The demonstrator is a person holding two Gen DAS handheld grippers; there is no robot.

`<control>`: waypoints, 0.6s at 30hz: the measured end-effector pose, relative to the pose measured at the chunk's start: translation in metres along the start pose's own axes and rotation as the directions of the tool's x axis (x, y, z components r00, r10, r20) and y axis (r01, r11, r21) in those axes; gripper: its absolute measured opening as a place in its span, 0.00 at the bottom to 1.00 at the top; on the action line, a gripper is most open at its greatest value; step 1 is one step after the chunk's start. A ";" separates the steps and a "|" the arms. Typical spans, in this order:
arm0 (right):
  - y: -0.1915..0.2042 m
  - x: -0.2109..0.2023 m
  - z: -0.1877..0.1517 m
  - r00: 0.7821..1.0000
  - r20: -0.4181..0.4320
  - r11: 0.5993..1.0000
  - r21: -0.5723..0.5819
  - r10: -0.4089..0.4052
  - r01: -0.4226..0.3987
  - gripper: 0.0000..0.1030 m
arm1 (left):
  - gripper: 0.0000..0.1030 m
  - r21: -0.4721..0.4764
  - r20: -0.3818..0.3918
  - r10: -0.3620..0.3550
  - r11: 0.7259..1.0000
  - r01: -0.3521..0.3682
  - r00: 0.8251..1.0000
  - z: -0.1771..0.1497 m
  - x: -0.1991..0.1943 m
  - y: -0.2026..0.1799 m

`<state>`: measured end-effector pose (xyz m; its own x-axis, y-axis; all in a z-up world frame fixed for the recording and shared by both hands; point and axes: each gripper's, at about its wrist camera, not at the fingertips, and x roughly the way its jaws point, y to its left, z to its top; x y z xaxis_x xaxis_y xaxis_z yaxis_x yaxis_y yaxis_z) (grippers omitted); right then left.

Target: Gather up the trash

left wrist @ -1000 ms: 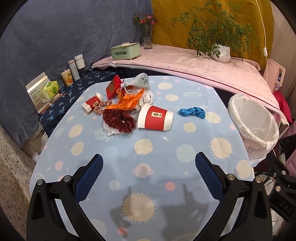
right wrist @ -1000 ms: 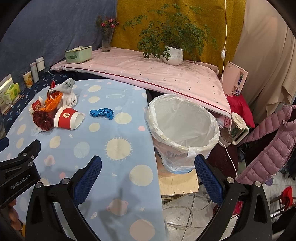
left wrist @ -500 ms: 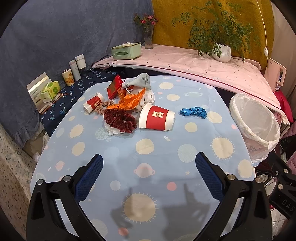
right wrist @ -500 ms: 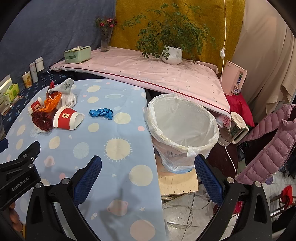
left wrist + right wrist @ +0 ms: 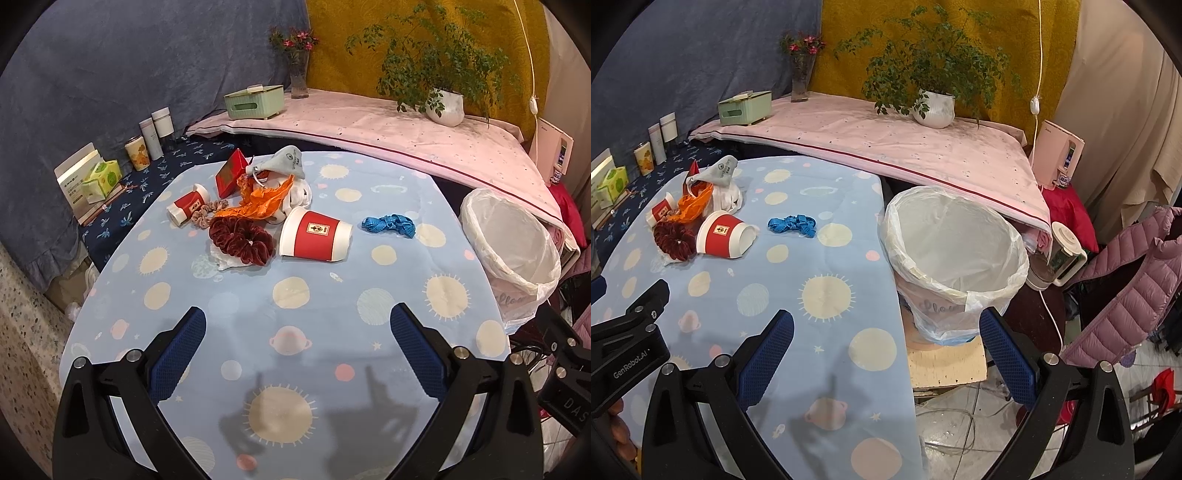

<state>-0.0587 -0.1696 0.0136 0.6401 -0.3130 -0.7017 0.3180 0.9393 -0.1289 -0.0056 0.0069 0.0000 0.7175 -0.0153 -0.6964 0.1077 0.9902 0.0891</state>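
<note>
A pile of trash lies on the blue table: a big red paper cup on its side, a small red cup, orange wrapper, dark red scrunchie, red box, grey pouch and a blue scrap. A white-lined bin stands off the table's right edge. My left gripper is open and empty over the near table. My right gripper is open and empty over the table's right edge, in front of the bin.
A pink-covered shelf behind holds a green tissue box, a flower vase and a potted plant. Tins and boxes stand on the left ledge. A purple jacket and kettle lie right of the bin.
Both grippers have pulled back slightly from the table's far side; the trash and bin look a little farther away. Nothing on the table has moved.
</note>
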 end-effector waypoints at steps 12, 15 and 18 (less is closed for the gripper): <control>-0.001 0.001 0.002 1.000 0.003 1.000 0.003 -0.005 0.005 0.93 | 0.93 0.000 0.008 -0.006 1.000 0.006 1.000 0.002 0.000 0.000; -0.002 0.001 0.002 1.000 0.005 1.000 0.002 -0.010 0.010 0.93 | 0.93 0.001 0.009 -0.011 1.000 0.011 1.000 0.003 -0.001 -0.001; -0.002 0.001 0.003 1.000 0.006 1.000 0.003 -0.014 0.014 0.93 | 0.93 0.003 0.013 -0.016 1.000 0.016 1.000 0.003 -0.001 -0.002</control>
<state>-0.0569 -0.1726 0.0152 0.6399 -0.3271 -0.6954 0.3294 0.9343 -0.1364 -0.0047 0.0049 0.0030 0.7248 -0.0333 -0.6882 0.1215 0.9893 0.0802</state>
